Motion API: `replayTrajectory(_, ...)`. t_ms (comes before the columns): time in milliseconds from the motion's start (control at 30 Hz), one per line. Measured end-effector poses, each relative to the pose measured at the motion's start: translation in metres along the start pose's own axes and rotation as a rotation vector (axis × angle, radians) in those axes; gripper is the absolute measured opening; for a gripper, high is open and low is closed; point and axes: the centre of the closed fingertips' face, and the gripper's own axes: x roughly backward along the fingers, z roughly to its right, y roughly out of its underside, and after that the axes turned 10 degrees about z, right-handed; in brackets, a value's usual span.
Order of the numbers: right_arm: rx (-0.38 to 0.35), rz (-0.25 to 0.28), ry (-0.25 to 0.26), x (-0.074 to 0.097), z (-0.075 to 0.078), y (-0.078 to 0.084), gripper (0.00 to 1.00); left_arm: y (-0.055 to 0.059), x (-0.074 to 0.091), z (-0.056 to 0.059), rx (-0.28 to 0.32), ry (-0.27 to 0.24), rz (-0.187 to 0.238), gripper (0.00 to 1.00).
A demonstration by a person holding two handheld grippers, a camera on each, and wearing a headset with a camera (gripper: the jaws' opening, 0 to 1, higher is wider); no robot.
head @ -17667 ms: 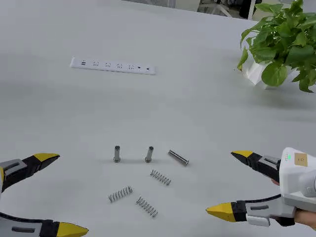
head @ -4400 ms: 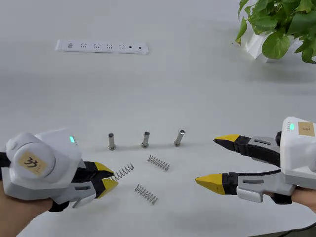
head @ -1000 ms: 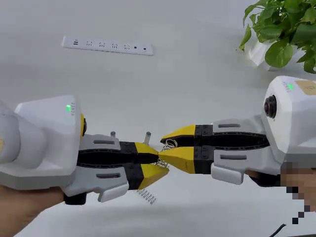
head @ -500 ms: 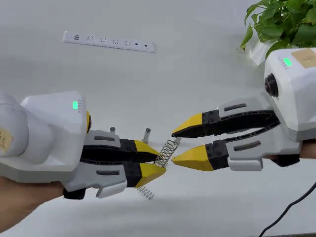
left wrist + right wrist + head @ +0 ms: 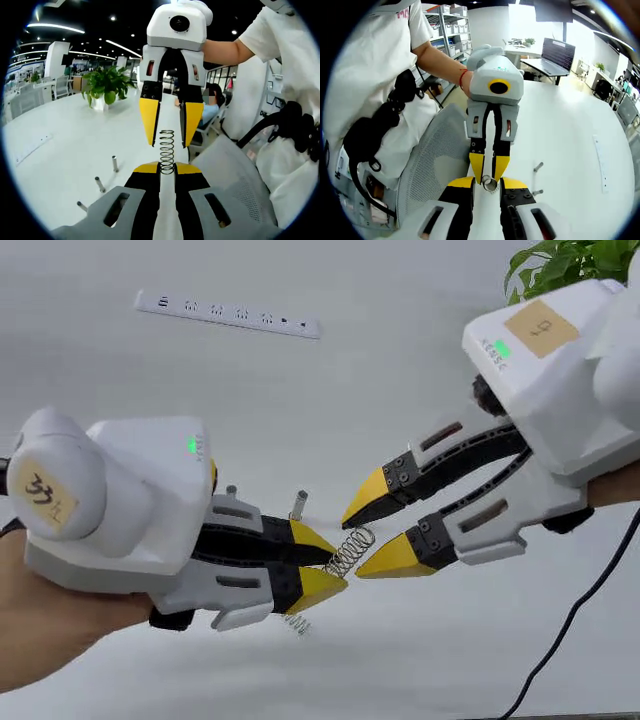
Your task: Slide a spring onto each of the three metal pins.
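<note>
While I held both tools up over the bench [image 5: 400,390], my left gripper [image 5: 322,562] had its fingers [image 5: 305,538] closed tight on the near end of one spring [image 5: 350,550], which stuck out from the tips into the air. My right gripper [image 5: 358,545] faced it tip to tip. Its two fingers [image 5: 372,492] were parted, one on each side of that spring's free end, though I could not tell whether either touched the coil. In the left gripper view the spring stood straight out from my pinched tips, between the two yellow tips of the other tool. A second spring [image 5: 293,623] lay on the bench, half hidden under the left gripper, so I counted two springs in all. The left gripper view gave me three pins in a row on the bench, all bare: the far pin [image 5: 114,163], the middle pin [image 5: 100,184] and the near pin [image 5: 81,206], well apart from the held spring. In the head view two of them stood upright just behind my left gripper. Farther back lay one power strip [image 5: 228,315], and one potted plant [image 5: 565,260] sat at the far right corner.
</note>
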Motion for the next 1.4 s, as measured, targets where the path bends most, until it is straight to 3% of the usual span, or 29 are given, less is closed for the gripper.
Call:
replayTrajectory(367, 0.037, -0.069, -0.043, -0.003, 0.003, 0.013, 0.11, 0.001, -0.002, 0.002, 0.001, 0.006, 0.002, 0.07)
replayTrajectory(1400, 0.054, -0.111, -0.065, -0.006, 0.005, 0.013, 0.06, 0.003, 0.001, 0.001, -0.016, 0.007, 0.018, 0.07)
